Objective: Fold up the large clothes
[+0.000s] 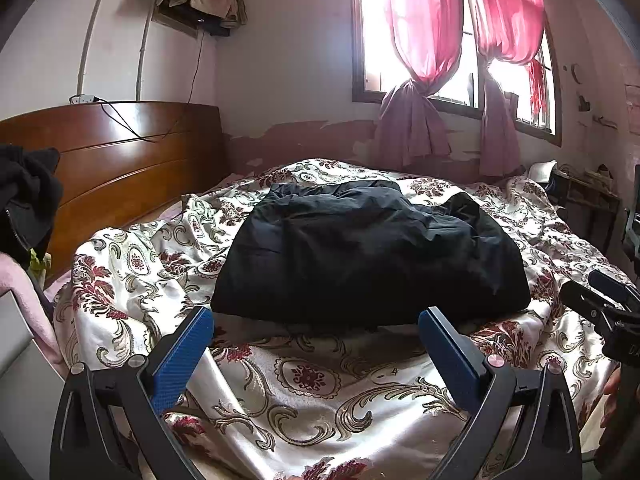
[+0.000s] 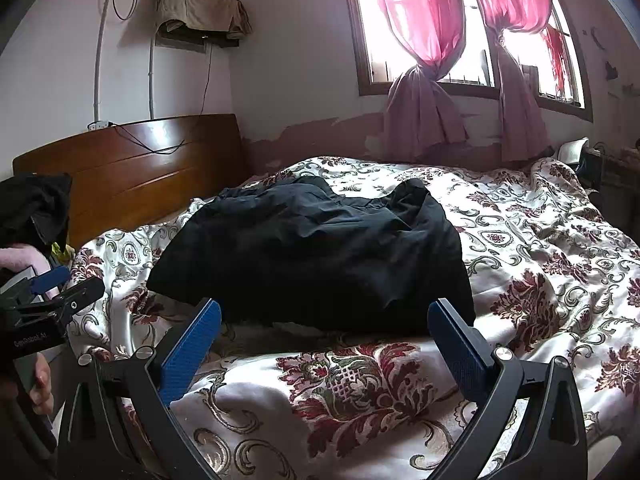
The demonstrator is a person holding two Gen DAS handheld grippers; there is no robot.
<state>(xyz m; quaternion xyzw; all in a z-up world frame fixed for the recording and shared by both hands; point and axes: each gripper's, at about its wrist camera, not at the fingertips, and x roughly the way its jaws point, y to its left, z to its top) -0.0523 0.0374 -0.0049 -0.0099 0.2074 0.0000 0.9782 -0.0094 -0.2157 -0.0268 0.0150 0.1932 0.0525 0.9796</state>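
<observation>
In the left wrist view, the left hand-held gripper point(image 1: 316, 320) has its two blue fingers point(image 1: 182, 354) spread wide apart, and nothing is between them. It hovers above the flowered bedspread point(image 1: 320, 396), near the front hem of the black garment point(image 1: 368, 248). This garment lies in the middle of the bed, roughly flat but wrinkled, with its far part bunched toward the window point(image 1: 452, 40). At the right edge one sees a part of the right hand-held gripper point(image 1: 604, 304). A wooden headboard point(image 1: 120, 152) stands at the left, and a second dark cloth point(image 1: 28, 196) hangs beside it.

In the right wrist view, the right hand-held gripper point(image 2: 324, 316) is also fully open and empty. Its tips are just before the near edge of the black garment, more toward the right corner of it. At the left edge, fingers of the person hold the handle of the other tool.

I judge that this is the approach before the first grasp; no fold looks finished. The next move asks each gripper to come down on its own near corner of the hem, to pinch only the black cloth and not the bedspread under it, and then to lift both corners together.
</observation>
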